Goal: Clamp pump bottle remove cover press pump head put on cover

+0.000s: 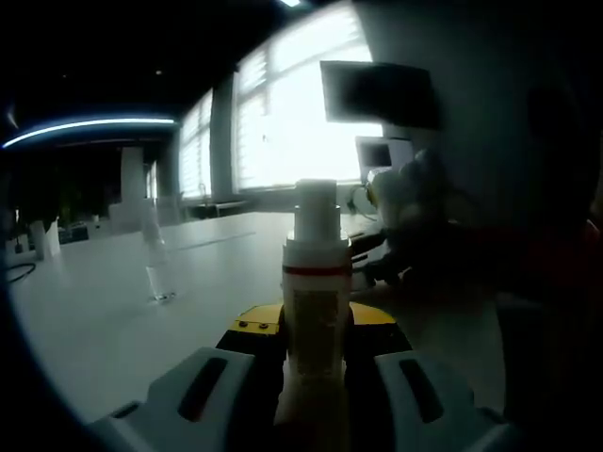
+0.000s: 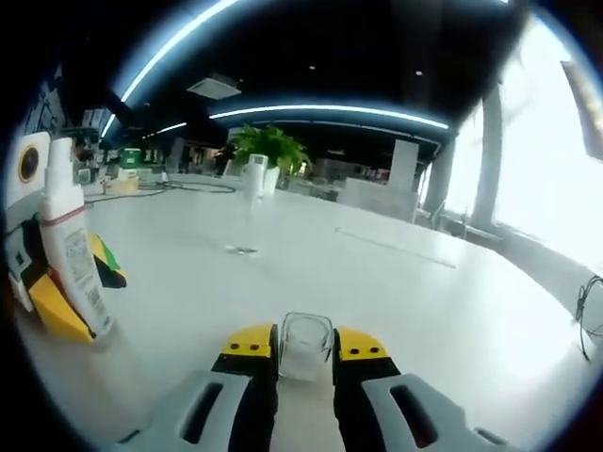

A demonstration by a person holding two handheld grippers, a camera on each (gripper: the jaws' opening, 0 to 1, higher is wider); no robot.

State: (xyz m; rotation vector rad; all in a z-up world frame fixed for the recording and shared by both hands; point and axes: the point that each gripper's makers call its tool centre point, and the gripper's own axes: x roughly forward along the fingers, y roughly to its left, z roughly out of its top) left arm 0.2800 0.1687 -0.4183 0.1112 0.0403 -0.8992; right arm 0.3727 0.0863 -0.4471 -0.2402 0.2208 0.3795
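Left gripper [image 1: 316, 363] is pinching the white pump bottle with a red band [image 1: 316, 292] at centre frame. Right gripper [image 2: 304, 363] grips the small clear plastic cover [image 2: 305, 346], low over the white bench [image 2: 396, 292].

White table [image 2: 396, 282]: broad bare surface ahead and to right of right gripper [image 2: 303, 353], open for passage. Obstacles: pump bottle [image 2: 73, 254] upright at far left, clamped in left gripper [image 1: 316, 325]; clear cover [image 2: 304, 346] between right jaws; slim clear bottle [image 1: 156, 264] standing alone mid-table, free room all around; cables [image 2: 188, 188], plant [image 2: 268, 146] along far edge.
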